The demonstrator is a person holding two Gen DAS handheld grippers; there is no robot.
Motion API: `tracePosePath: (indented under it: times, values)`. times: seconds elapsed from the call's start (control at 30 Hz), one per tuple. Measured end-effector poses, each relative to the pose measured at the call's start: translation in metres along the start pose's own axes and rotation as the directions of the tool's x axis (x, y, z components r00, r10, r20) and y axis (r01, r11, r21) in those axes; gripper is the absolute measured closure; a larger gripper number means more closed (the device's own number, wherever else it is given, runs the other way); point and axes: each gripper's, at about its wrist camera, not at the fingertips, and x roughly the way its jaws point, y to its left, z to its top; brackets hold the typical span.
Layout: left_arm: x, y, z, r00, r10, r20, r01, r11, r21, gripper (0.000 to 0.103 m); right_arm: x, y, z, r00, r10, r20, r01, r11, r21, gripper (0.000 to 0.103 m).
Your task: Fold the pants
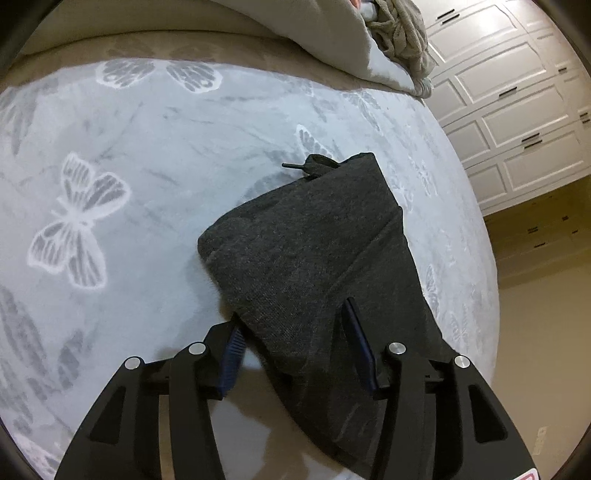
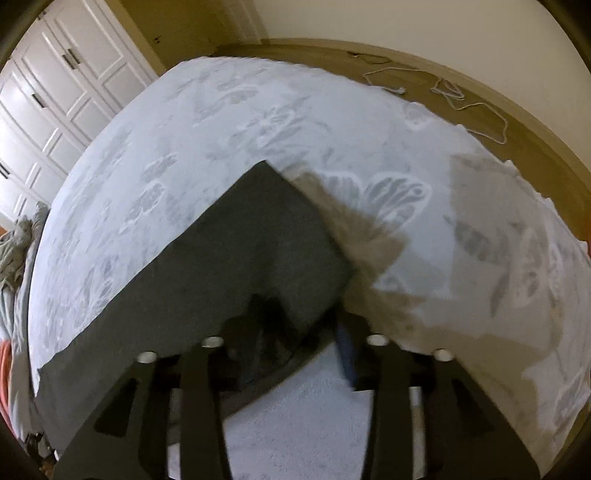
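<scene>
Dark grey pants (image 1: 317,251) lie folded lengthwise on a pale bedspread with butterfly prints (image 1: 110,166); a drawstring tip pokes out at the far waistband end. My left gripper (image 1: 291,325) stands open, its blue-padded fingers (image 1: 232,343) straddling the near part of the pants, which pass between them. In the right wrist view the pants (image 2: 240,243) form a raised peak of cloth. My right gripper (image 2: 299,325) is open around the cloth's near edge; its left finger is hidden under the fabric and its right finger (image 2: 347,350) shows beside it.
A rumpled duvet and an olive towel (image 1: 399,33) lie at the bed's far end. White panelled wardrobe doors (image 1: 517,110) stand beyond the bed. A white cord (image 2: 461,99) lies on the brown floor past the bed's edge (image 2: 535,177).
</scene>
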Motion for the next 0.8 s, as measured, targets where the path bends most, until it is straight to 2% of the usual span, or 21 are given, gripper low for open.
tracePosePath:
  times: [0.03,0.07,0.1,0.13,0.17,0.23,0.27,0.3,0.33,0.4,0.47,0.5,0.57,0.6,0.63,0.67,0.7,0.73,0.77,0.8]
  values:
    - [0.000,-0.001,-0.001,1.000,-0.001,0.004,0.001,1.000,0.007,0.059,0.001,0.003,0.000,1.000,-0.022,0.002,0.022,1.000,-0.020,0.057]
    - [0.000,-0.003,-0.001,1.000,0.012,0.006,-0.012,1.000,0.018,0.073,0.003,0.008,0.001,0.999,-0.035,0.005,0.035,0.998,-0.051,0.077]
    - [-0.002,-0.006,-0.002,0.999,0.037,0.022,-0.037,0.999,0.029,0.081,0.001,0.010,0.002,1.000,0.001,0.003,-0.001,0.999,-0.043,0.091]
    - [-0.005,-0.009,-0.003,0.999,0.027,0.029,-0.028,0.999,0.034,0.086,-0.005,0.012,0.004,0.999,0.030,0.014,-0.030,0.999,-0.011,0.092]
    - [-0.009,-0.011,-0.004,0.999,0.018,0.041,-0.019,0.999,0.031,0.088,-0.005,0.012,0.004,0.999,0.030,0.014,-0.030,0.999,-0.011,0.092]
    - [-0.021,-0.017,-0.005,0.998,-0.030,0.063,0.029,0.999,0.014,0.089,-0.025,0.026,0.007,0.992,0.109,0.067,-0.109,0.994,-0.011,0.093]
    - [-0.028,-0.022,-0.007,0.996,-0.057,0.073,0.056,0.998,0.012,0.089,-0.037,0.037,0.008,0.984,0.153,0.091,-0.151,0.988,-0.027,0.093]
    - [-0.038,-0.029,-0.009,0.993,-0.085,0.080,0.084,0.996,0.020,0.089,-0.068,0.072,0.002,0.955,0.268,0.126,-0.255,0.961,-0.109,0.093]
    - [-0.043,-0.035,-0.012,0.992,-0.100,0.084,0.097,0.995,0.032,0.089,-0.068,0.072,0.002,0.955,0.268,0.126,-0.255,0.961,-0.109,0.093]
    - [-0.051,-0.049,-0.022,0.991,-0.099,0.094,0.093,0.993,0.068,0.089,-0.092,0.119,-0.015,0.919,0.381,0.105,-0.349,0.907,-0.235,0.093]
    - [-0.051,-0.055,-0.029,0.993,-0.081,0.090,0.073,0.994,0.084,0.089,-0.104,0.170,-0.044,0.887,0.461,0.040,-0.416,0.832,-0.366,0.093]
    - [-0.048,-0.057,-0.031,0.994,-0.072,0.081,0.065,0.994,0.088,0.089,-0.103,0.203,-0.067,0.875,0.483,-0.009,-0.437,0.783,-0.444,0.093]
    - [-0.045,-0.055,-0.033,0.995,-0.057,0.077,0.052,0.996,0.073,0.089,-0.088,0.248,-0.104,0.869,0.484,-0.097,-0.458,0.717,-0.526,0.092]
    - [-0.043,-0.053,-0.032,0.996,-0.053,0.073,0.049,0.997,0.064,0.089,-0.067,0.276,-0.134,0.872,0.462,-0.164,-0.466,0.679,-0.568,0.092]
    - [-0.041,-0.050,-0.031,0.996,-0.051,0.070,0.047,0.997,0.056,0.089,-0.057,0.287,-0.153,0.875,0.441,-0.201,-0.467,0.656,-0.593,0.091]
    - [-0.040,-0.049,-0.029,0.996,-0.052,0.067,0.049,0.997,0.052,0.089,-0.040,0.301,-0.174,0.882,0.401,-0.247,-0.460,0.623,-0.633,0.089]
    - [-0.040,-0.047,-0.028,0.997,-0.051,0.064,0.048,0.998,0.046,0.089,-0.026,0.311,-0.195,0.900,0.330,-0.285,-0.432,0.592,-0.680,0.089]
    - [-0.040,-0.045,-0.028,0.997,-0.054,0.057,0.052,0.998,0.041,0.089,-0.019,0.317,-0.203,0.920,0.267,-0.288,-0.392,0.584,-0.710,0.089]
    - [-0.040,-0.043,-0.027,0.997,-0.061,0.047,0.059,0.998,0.037,0.089,-0.022,0.318,-0.204,0.922,0.259,-0.287,-0.386,0.580,-0.717,0.087]
    - [-0.041,-0.040,-0.026,0.997,-0.062,0.039,0.060,0.998,0.037,0.089,-0.038,0.315,-0.197,0.919,0.292,-0.265,-0.390,0.576,-0.718,0.079]
